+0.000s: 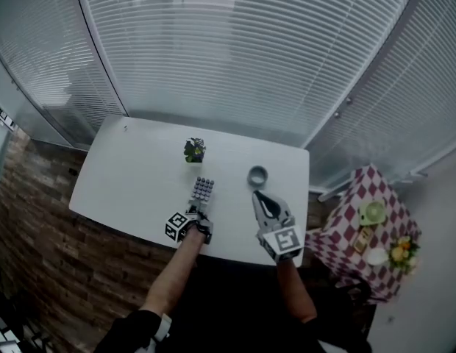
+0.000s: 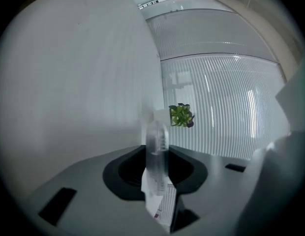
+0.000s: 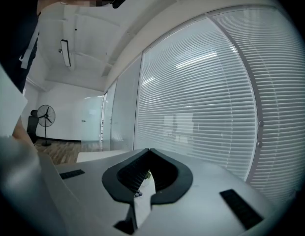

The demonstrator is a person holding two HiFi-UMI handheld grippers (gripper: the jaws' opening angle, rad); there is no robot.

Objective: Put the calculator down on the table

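The calculator [image 1: 204, 190], pale with rows of dark keys, sits low over the front middle of the white table [image 1: 132, 175]; I cannot tell whether it touches the top. My left gripper [image 1: 201, 207] is shut on its near end. In the left gripper view the calculator [image 2: 156, 146] stands edge-on between the two jaws of my left gripper [image 2: 156, 155], with a printed label at its near end. My right gripper [image 1: 258, 198] hovers at the table's front right, shut with nothing in it. In the right gripper view the tips of my right gripper [image 3: 148, 154] meet.
A small potted plant [image 1: 194, 150] [image 2: 181, 115] stands behind the calculator. A grey ring [image 1: 257, 176] lies just beyond my right gripper. A side table with a red checked cloth [image 1: 364, 223] carries cups and flowers at the right. Window blinds curve round behind the table.
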